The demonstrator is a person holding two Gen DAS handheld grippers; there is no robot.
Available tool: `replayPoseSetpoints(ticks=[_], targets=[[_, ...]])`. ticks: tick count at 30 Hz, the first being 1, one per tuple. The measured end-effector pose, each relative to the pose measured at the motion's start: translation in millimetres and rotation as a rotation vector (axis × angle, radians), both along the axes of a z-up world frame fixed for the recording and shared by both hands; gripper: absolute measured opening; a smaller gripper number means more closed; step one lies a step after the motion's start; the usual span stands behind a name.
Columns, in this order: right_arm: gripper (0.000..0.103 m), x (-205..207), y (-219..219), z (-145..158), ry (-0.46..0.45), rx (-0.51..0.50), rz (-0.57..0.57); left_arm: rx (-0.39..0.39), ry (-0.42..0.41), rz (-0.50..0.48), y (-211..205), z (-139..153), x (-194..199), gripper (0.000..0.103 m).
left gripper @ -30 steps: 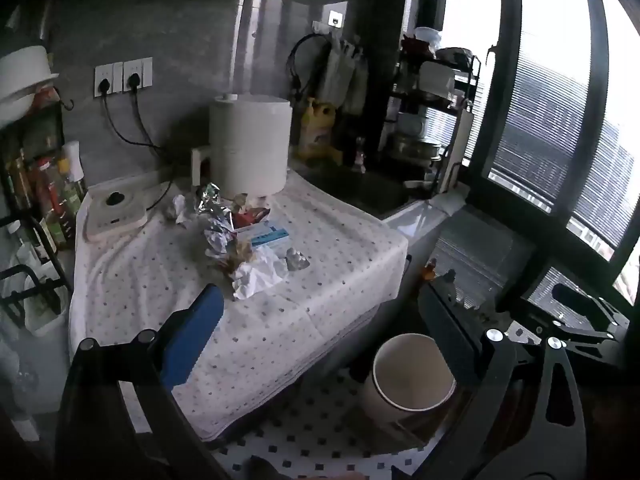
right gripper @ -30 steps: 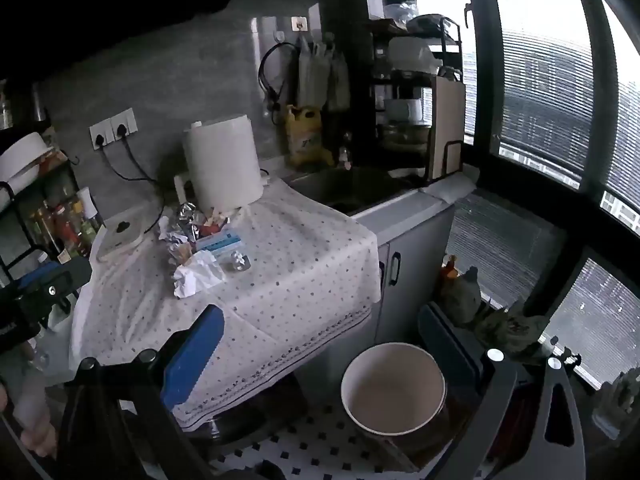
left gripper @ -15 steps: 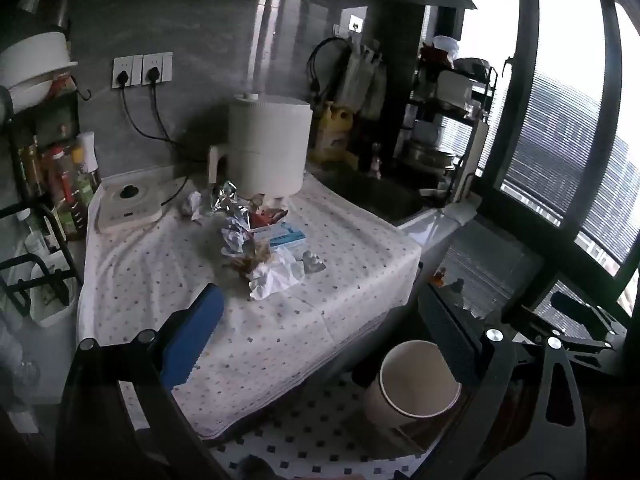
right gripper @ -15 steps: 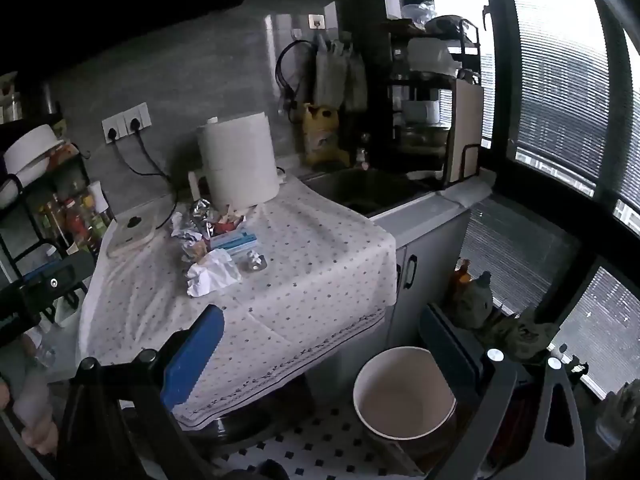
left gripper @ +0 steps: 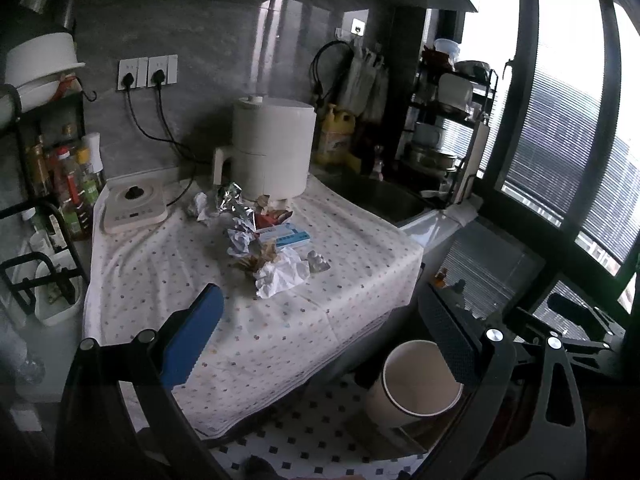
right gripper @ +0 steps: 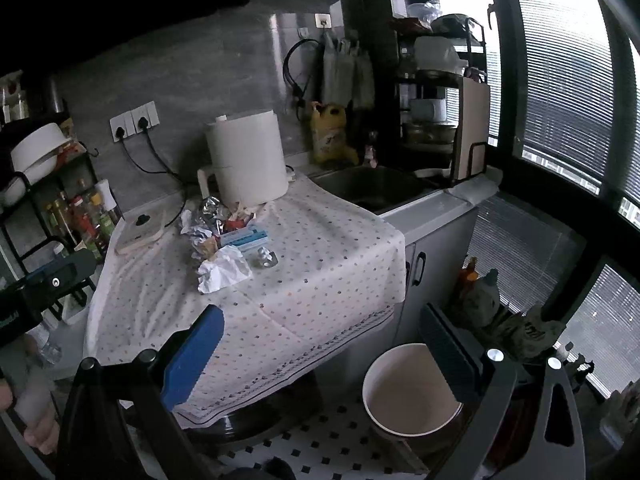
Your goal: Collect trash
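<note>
A heap of trash lies mid-table on the dotted cloth: a crumpled white paper (left gripper: pixel 282 274) (right gripper: pixel 224 270), crumpled foil (left gripper: pixel 232 200) (right gripper: pixel 210 208), a blue-and-white box (left gripper: pixel 286 236) (right gripper: pixel 244 237), a small foil piece (left gripper: pixel 318 261) (right gripper: pixel 264 258) and other scraps. A white bin (left gripper: pixel 418 382) (right gripper: pixel 410 390) stands open on the tiled floor below the table's right corner. My left gripper (left gripper: pixel 320 316) is open and empty, held short of the table's front edge. My right gripper (right gripper: pixel 320 324) is open and empty, over the table's front right corner and the bin.
A white cylindrical appliance (left gripper: pixel 274 152) (right gripper: pixel 248 164) stands behind the trash. A white hob (left gripper: pixel 134 208) sits at the table's left back. A bottle rack (left gripper: pixel 60 184) is left, a sink (right gripper: pixel 372 188) and dish rack (right gripper: pixel 440 120) right. The left gripper's body (right gripper: pixel 44 284) shows at the left edge.
Both grippers have drifted slightly: the table and trash shift right and down in both views. Both stay open and empty.
</note>
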State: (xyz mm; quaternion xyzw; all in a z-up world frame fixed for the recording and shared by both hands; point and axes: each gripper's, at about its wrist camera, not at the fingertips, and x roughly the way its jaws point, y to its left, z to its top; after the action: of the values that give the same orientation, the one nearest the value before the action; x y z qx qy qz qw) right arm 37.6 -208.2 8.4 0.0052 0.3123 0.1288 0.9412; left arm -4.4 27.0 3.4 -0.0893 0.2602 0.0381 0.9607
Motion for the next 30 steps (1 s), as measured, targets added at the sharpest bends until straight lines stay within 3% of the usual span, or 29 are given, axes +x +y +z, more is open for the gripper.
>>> replayPoseSetpoints(ticks=[30], targets=[[0.095,4.3,-3.9,4.2,-0.009,0.009,-0.008,0.003,0.0,0.007,1.0,3.3,-4.0,0.097]])
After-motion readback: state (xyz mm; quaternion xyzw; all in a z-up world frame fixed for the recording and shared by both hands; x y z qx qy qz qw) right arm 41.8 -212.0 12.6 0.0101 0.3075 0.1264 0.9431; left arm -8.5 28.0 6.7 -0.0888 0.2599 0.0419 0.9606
